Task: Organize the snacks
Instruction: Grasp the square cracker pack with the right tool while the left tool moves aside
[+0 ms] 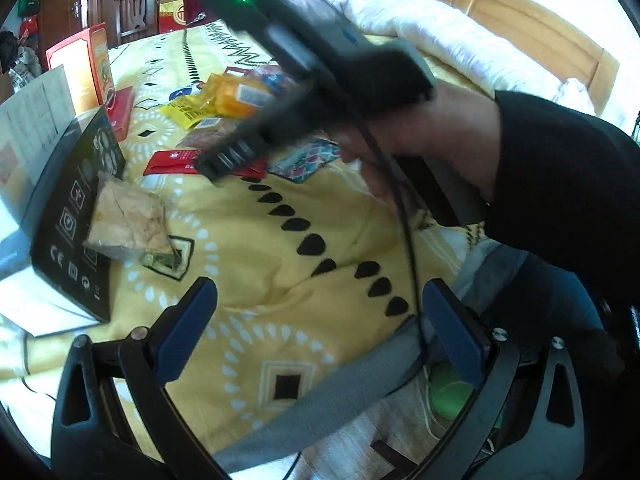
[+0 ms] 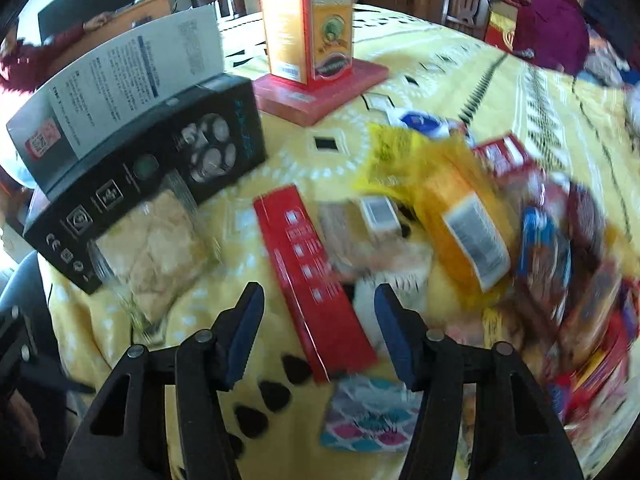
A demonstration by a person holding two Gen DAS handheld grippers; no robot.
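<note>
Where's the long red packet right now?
In the right wrist view the long red packet lies on the yellow cloth, just ahead of the open right gripper.

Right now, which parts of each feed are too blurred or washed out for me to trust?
Left wrist view: the right gripper is motion-smeared, the window glare top right blows out the bedding; the black box stays sharp. Right wrist view: the snack pile on the right is streaked with blur, while the red packet and orange box read fairly clearly.
</note>
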